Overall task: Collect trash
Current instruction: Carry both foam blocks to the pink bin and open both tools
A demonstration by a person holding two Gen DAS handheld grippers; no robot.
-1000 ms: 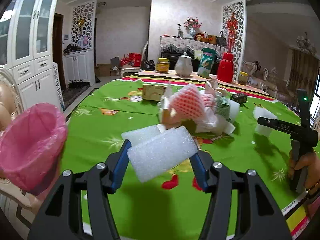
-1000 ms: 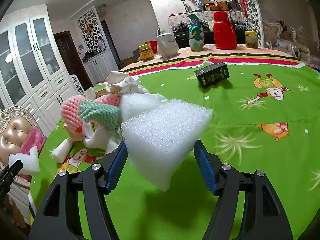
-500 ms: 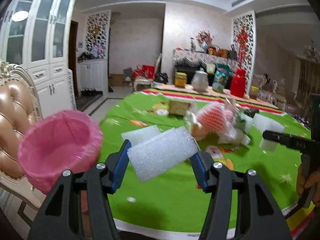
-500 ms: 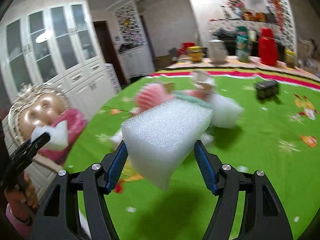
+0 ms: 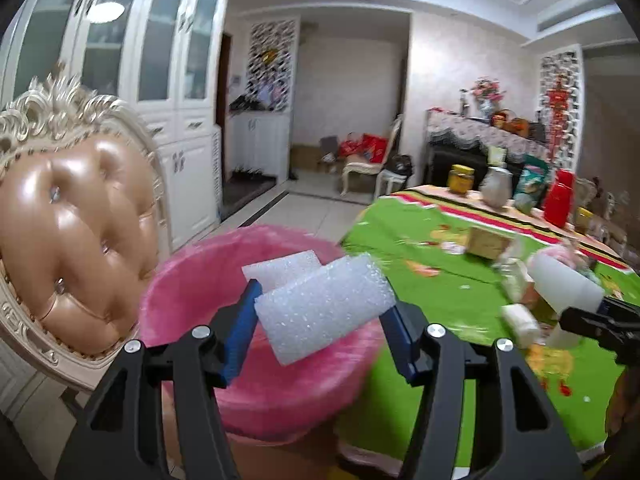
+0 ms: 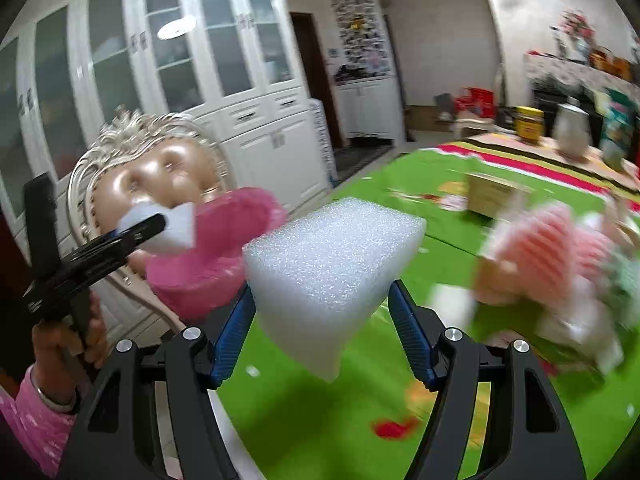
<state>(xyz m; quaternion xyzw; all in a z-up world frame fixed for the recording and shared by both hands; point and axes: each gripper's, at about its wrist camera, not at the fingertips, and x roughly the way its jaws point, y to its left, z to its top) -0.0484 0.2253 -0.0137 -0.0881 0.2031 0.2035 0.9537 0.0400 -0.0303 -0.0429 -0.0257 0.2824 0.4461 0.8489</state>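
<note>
My left gripper (image 5: 320, 316) is shut on two white foam pieces (image 5: 324, 306), held over the mouth of a bin lined with a pink bag (image 5: 188, 292). In the right wrist view that left gripper (image 6: 160, 226) with its foam shows at the left, over the pink bin (image 6: 224, 248). My right gripper (image 6: 320, 312) is shut on a thick white foam block (image 6: 332, 264) above the table's near left edge, to the right of the bin. From the left wrist view the right gripper (image 5: 576, 312) and its foam block (image 5: 564, 284) appear at the right. A blurred heap of trash (image 6: 560, 264) lies on the green tablecloth (image 6: 440, 240).
An ornate padded chair (image 5: 68, 216) stands behind the bin at the left. A small box (image 5: 486, 242), jars, a teapot and a red flask (image 5: 560, 198) sit on the table's far side. White cabinets (image 6: 160, 80) line the wall. A hand in a pink sleeve (image 6: 60, 344) holds the left gripper.
Both grippers swung left with their foam, away from the trash heap. The left one went from over the table to above the pink bin; the bin and chair now fill its view.
</note>
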